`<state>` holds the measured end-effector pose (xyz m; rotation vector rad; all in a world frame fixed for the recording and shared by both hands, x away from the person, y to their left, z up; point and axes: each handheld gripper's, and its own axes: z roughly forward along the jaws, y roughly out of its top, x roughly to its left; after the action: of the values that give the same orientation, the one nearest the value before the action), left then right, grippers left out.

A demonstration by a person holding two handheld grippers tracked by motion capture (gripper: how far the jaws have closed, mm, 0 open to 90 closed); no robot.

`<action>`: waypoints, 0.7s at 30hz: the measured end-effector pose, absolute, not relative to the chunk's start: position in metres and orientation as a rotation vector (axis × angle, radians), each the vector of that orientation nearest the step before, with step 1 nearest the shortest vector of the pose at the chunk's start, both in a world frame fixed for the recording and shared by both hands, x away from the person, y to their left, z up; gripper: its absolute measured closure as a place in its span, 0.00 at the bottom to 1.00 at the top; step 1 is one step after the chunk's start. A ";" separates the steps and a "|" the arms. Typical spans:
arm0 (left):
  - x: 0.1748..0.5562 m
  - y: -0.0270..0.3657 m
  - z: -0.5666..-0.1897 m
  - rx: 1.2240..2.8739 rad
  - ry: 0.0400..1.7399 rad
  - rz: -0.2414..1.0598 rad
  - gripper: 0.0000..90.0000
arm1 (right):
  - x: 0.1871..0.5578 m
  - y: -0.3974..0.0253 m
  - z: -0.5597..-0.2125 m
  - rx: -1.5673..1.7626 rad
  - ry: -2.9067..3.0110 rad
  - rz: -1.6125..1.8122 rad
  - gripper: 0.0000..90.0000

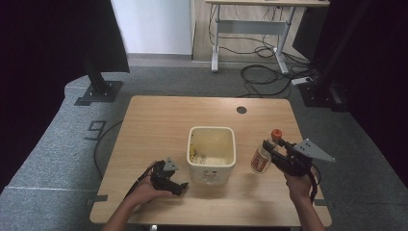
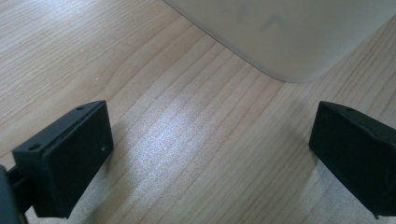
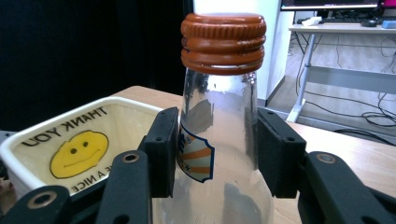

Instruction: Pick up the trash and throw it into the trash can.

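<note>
Glass bottle (image 3: 219, 140) clamped at its neck by the right gripper (image 1: 271, 150), at 3 o'clock from the cream bin (image 1: 211, 166).
The neck hold keeps it upright, probably for dropping in; the left gripper (image 1: 177, 185) rests spread and empty at 9 o'clock, out of the way.

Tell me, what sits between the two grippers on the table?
The cream tub, seen in the high view, sits between the left gripper and the right gripper.

Clear glossy glass bottle (image 3: 219, 154), ribbed orange metal-look cap (image 3: 223, 42), paper label (image 3: 195, 158). Matt cream plastic tub (image 1: 211, 153). Light wood-grain tabletop (image 2: 187, 140), smooth satin. Matt black plastic jaws.
</note>
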<state>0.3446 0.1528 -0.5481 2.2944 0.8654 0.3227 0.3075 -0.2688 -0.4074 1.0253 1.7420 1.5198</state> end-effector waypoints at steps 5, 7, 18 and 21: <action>0.345 0.153 -0.548 2.295 0.865 0.322 0.00 | 0.305 -0.263 -0.405 1.020 1.748 1.532 0.59; 0.345 0.153 -0.548 2.295 0.866 0.322 0.00 | 0.305 -0.262 -0.403 1.011 1.747 1.534 0.59; 0.345 0.153 -0.548 2.296 0.865 0.319 0.00 | 0.305 -0.259 -0.389 0.994 1.710 1.589 0.59; 0.345 0.153 -0.548 2.295 0.865 0.320 0.00 | 0.307 -0.257 -0.385 0.990 1.706 1.611 0.59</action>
<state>0.3448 0.1528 -0.5480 2.2951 0.8649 0.3202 0.3067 -0.2569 -0.3848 0.9904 1.7060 1.6111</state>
